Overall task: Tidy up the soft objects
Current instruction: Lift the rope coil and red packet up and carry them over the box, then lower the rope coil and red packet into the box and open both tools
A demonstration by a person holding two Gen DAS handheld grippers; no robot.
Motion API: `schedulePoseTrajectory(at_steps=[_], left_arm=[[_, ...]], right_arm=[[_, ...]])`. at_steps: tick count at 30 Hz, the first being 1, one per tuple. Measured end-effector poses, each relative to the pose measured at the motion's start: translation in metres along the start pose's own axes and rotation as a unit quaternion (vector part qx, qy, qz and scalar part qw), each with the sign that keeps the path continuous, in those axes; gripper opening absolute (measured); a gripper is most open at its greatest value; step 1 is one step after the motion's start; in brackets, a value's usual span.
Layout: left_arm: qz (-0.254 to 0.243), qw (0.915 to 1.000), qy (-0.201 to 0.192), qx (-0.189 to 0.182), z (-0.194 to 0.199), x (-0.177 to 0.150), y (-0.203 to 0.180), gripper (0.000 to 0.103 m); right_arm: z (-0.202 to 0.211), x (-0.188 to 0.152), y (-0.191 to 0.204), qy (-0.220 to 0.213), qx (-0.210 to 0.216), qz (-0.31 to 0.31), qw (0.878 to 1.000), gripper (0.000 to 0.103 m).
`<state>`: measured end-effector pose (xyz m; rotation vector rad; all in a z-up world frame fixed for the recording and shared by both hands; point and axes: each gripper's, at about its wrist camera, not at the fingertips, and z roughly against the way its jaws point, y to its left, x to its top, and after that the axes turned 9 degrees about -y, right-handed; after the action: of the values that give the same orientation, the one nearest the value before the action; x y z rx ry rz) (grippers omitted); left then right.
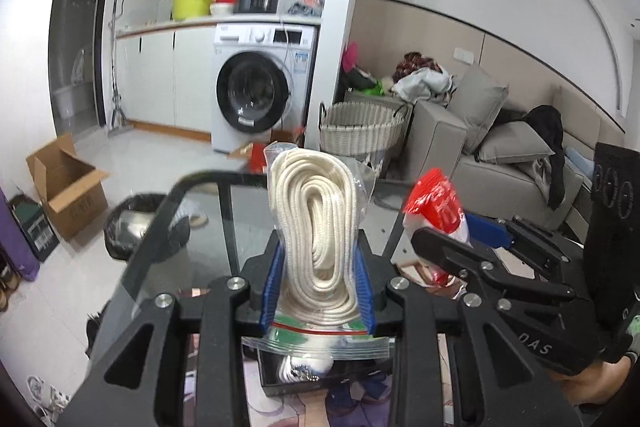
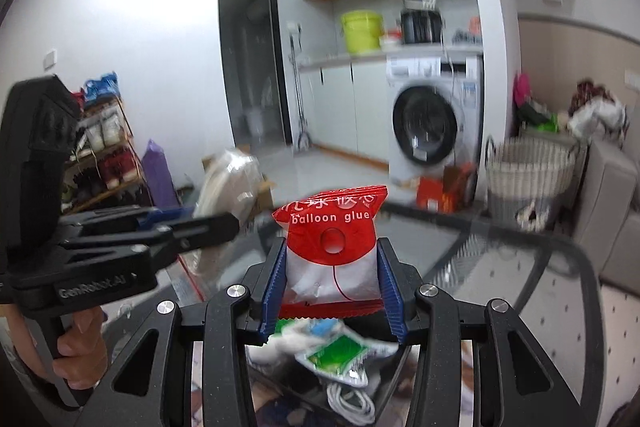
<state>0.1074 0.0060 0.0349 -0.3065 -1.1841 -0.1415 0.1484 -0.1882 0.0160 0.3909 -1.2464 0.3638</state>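
In the left wrist view we see our left gripper [image 1: 318, 283] pinching a clear zip bag of white rope [image 1: 316, 227] between its blue pads. The rope is a cream braided cord, coiled in long oval loops that fill the bag. The bag stands upright, its rounded top rising well above the fingertips, while the zip strip with a red and green line hangs below the pads, toward the camera. Under the gripper lies a dark glass table [image 1: 192, 227] with rounded corners. At the right edge, our right gripper [image 1: 448, 243] comes in sideways, holding a packet with a red top [image 1: 436, 203]; only that top and a little white below it show here. Beyond the table stand a washing machine [image 1: 260, 87] and a woven basket [image 1: 362, 129] beside a grey sofa [image 1: 500, 155].

In the right wrist view our right gripper [image 2: 332, 279] clamps the packet [image 2: 332, 243] between its blue pads. The packet is soft plastic, red across the top with white lettering that reads "balloon glue" and a round hang hole, clear and whitish in the middle, and a red crimped strip at the bottom edge. It stands upright over the glass table [image 2: 520, 267]. On the left our left gripper [image 2: 224, 223] reaches in, and the bag of rope [image 2: 232, 179] in it is blurred. A hand [image 2: 76, 351] grips its handle. Below the packet, blurred small green and white packets [image 2: 332, 351] and a white cable [image 2: 352, 403] show.
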Motion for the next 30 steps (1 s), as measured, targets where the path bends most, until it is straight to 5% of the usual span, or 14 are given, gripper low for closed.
schedulePoseTrajectory(at_steps=[8, 15, 30], left_arm=[[0.001, 0.9957, 0.092, 0.009, -0.037, -0.019, -0.002, 0.031], [-0.002, 0.9878, 0.155, 0.009, -0.058, -0.035, -0.007, 0.031], [-0.010, 0.9826, 0.185, 0.013, -0.064, -0.046, -0.007, 0.036]], right_arm=[[-0.042, -0.034, -0.027, 0.114, -0.004, -0.056, 0.992, 0.043], [-0.059, -0.053, -0.025, 0.162, 0.000, -0.042, 0.986, 0.043], [-0.067, -0.068, -0.017, 0.201, -0.004, -0.018, 0.979, 0.048]])
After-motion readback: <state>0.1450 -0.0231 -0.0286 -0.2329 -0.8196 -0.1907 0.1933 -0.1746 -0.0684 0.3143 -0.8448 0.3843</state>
